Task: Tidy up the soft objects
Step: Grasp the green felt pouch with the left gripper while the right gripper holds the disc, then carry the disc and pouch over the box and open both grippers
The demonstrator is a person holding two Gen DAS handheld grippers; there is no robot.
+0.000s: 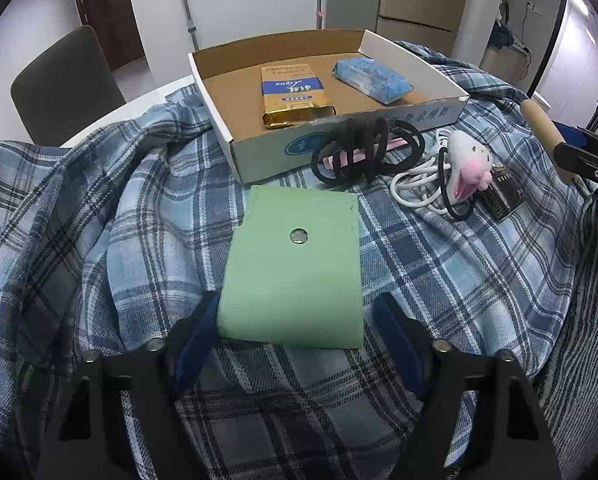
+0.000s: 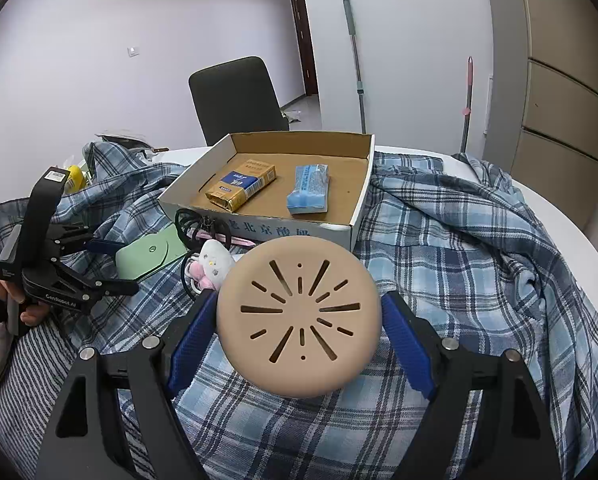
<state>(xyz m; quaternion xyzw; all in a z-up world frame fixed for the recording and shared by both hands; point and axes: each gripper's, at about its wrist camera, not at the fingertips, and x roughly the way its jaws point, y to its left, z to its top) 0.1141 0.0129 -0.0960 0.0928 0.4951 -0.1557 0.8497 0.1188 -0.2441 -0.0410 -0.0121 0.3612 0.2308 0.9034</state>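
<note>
A blue plaid cloth (image 2: pixel 459 248) covers the round white counter (image 2: pixel 539 196). At 12 o'clock on it sits an open cardboard box (image 1: pixel 255 148) holding a gold-and-blue packet (image 1: pixel 291 92) on the left and a blue tissue pack (image 1: pixel 371 78) at its 3 o'clock.

The right gripper (image 2: pixel 299 326) has its blue fingers (image 2: pixel 193 336) closed against both sides of a tan round disc (image 2: pixel 299 320) with radiating slots, held above the cloth at the box's 6 o'clock.

The left gripper (image 1: pixel 295 332) is spread wide; its fingers (image 1: pixel 197 340) flank the near end of a green flat pouch (image 1: pixel 295 264) lying on the cloth, the left one at its corner and the right one apart from it. The pouch lies at 6 o'clock from the box.

Against the box's front wall rest black hair ties (image 1: pixel 363 148), with a white cable (image 1: pixel 415 184) and a small white-and-pink plush (image 1: pixel 467 164) at their 3 o'clock.
</note>
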